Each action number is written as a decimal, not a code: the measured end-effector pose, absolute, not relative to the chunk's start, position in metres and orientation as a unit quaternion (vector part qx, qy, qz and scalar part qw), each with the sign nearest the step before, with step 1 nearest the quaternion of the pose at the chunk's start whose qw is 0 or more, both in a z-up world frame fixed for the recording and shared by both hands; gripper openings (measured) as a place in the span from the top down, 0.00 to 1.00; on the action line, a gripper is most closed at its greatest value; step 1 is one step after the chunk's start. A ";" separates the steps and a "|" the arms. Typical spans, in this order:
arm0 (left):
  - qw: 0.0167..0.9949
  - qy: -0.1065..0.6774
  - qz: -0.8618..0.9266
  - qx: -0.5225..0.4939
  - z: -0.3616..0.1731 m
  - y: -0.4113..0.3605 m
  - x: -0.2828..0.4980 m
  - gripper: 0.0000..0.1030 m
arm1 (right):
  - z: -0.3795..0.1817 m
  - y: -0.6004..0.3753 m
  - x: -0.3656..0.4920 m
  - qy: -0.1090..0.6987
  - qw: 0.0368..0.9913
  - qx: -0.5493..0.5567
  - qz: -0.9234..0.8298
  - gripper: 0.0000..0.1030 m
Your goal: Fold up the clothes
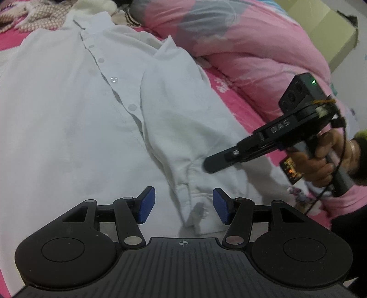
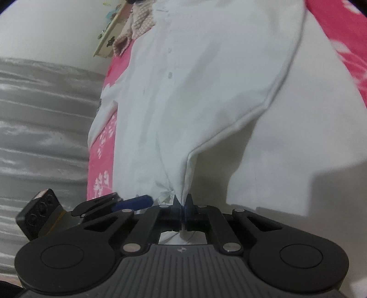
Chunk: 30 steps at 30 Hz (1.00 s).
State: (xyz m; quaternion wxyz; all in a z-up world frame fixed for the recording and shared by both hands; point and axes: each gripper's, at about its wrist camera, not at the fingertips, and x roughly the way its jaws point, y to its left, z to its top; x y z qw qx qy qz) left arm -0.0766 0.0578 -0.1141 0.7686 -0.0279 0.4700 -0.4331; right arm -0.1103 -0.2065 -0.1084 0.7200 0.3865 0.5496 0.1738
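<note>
A white button-up shirt (image 1: 75,119) lies spread, front up, on a bright pink flowered bedsheet (image 1: 231,96), its row of buttons running up the middle toward the collar. One sleeve (image 1: 179,128) is folded in over the body of the shirt, cuff toward the near end. Beside the shirt a pink quilt (image 1: 247,45) is heaped up, and past that stands a cardboard box (image 1: 330,32).

The left gripper (image 1: 183,206) hangs just above the cuff with its blue pads (image 1: 146,204) apart, one on each side of the cuff; they grip nothing. The right gripper (image 2: 182,202) is clenched tight on a pinch of the white cloth, which rises in a peaked ridge from the fingers. From the left camera the same gripper shows side-on over the sleeve, held by a person's hand (image 1: 321,158) wrapped round its grey handle, a green light on its top.

Which part of the shirt the right gripper has caught is hard to say, perhaps the sleeve's edge or the hem. At the far end of the bed lies a checked fabric (image 1: 43,13), and alongside the bed there is a grey, shiny surface (image 2: 41,128)
</note>
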 end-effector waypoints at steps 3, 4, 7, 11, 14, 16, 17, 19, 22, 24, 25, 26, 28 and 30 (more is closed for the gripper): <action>0.771 0.461 -0.439 -0.010 -0.114 0.053 -0.080 0.52 | -0.110 -0.209 -0.112 0.549 0.718 0.391 0.176 0.85; 0.771 0.458 -0.442 -0.004 -0.113 0.051 -0.081 0.54 | -0.110 -0.210 -0.112 0.549 0.718 0.390 0.178 0.79; 0.771 0.453 -0.446 0.025 -0.114 0.045 -0.085 0.61 | -0.109 -0.209 -0.110 0.548 0.720 0.385 0.180 0.73; 0.777 0.451 -0.438 0.038 -0.117 0.041 -0.087 0.79 | -0.108 -0.202 -0.107 0.550 0.726 0.370 0.184 0.85; 0.786 0.448 -0.426 0.026 -0.113 0.042 -0.087 0.93 | -0.104 -0.196 -0.104 0.552 0.723 0.369 0.192 0.97; 0.790 0.446 -0.421 0.011 -0.108 0.046 -0.086 0.98 | -0.097 -0.195 -0.103 0.544 0.720 0.380 0.204 0.97; 0.792 0.445 -0.418 0.001 -0.105 0.049 -0.085 0.99 | -0.093 -0.195 -0.102 0.539 0.719 0.385 0.209 0.97; 0.794 0.447 -0.411 -0.030 -0.097 0.059 -0.079 0.99 | -0.085 -0.192 -0.097 0.530 0.718 0.396 0.217 0.97; 0.796 0.449 -0.400 -0.066 -0.081 0.081 -0.068 0.99 | -0.077 -0.184 -0.087 0.518 0.704 0.428 0.230 0.97; 0.799 0.447 -0.396 -0.074 -0.069 0.097 -0.060 0.99 | -0.078 -0.177 -0.079 0.515 0.679 0.467 0.237 0.97; 0.801 0.445 -0.393 -0.071 -0.062 0.104 -0.057 0.99 | -0.081 -0.172 -0.075 0.512 0.663 0.491 0.240 0.97; 0.804 0.444 -0.390 -0.068 -0.056 0.111 -0.054 0.99 | -0.084 -0.167 -0.071 0.510 0.645 0.515 0.244 0.97; 0.809 0.441 -0.384 -0.060 -0.043 0.125 -0.047 0.99 | -0.090 -0.157 -0.065 0.509 0.614 0.549 0.248 0.97; 0.812 0.441 -0.380 -0.025 -0.036 0.132 -0.044 0.99 | -0.093 -0.141 -0.057 0.507 0.607 0.555 0.258 0.96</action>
